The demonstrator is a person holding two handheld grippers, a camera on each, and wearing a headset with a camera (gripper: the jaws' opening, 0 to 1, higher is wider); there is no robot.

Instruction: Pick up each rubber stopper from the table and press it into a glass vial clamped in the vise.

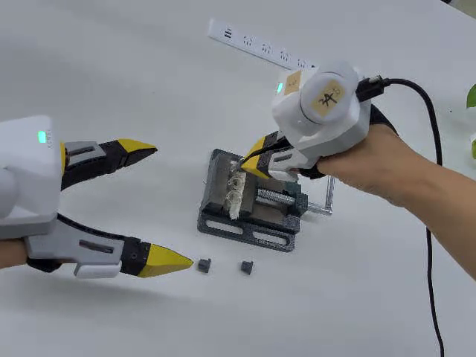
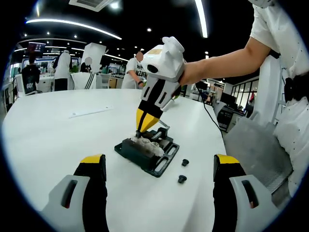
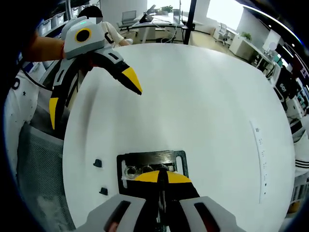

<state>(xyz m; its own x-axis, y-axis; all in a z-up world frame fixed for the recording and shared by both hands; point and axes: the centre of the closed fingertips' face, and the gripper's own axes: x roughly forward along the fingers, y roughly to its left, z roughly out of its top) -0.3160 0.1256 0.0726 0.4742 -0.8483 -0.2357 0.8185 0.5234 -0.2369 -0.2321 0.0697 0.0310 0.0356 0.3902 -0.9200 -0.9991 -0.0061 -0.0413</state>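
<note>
**Right tool closed on the vise, left tool open beside it**

Writing: the tan sticker (image 1: 329, 97) on my right gripper (image 1: 248, 165) reads like "34". A second sticker behind it is too small to read. The markings on the power strip (image 1: 260, 46) aren't legible.

Right gripper: jaws shut, tips down on the glass vials (image 1: 234, 195) clamped in the vise (image 1: 260, 223). I can't tell if a stopper is pinched between the tips.

Left gripper (image 1: 165, 204): jaws wide apart, nothing in them, hovering left of the vise.

One rubber stopper (image 1: 204, 265) lies on the table (image 1: 111, 67) just beside my left gripper's lower tip. A second stopper (image 1: 247, 266) is near it, in front of the vise base. Both are small, dark and apart from each other.

Surface: plain white, round-edged. A black cable (image 1: 431, 134) runs from the right gripper across it.

Room, from the left gripper view: dark ceiling with strip lights, people standing at benches behind. The right gripper view looks down onto the vial mouths. The head view shows the vise screw and its handle (image 1: 329, 197).
</note>
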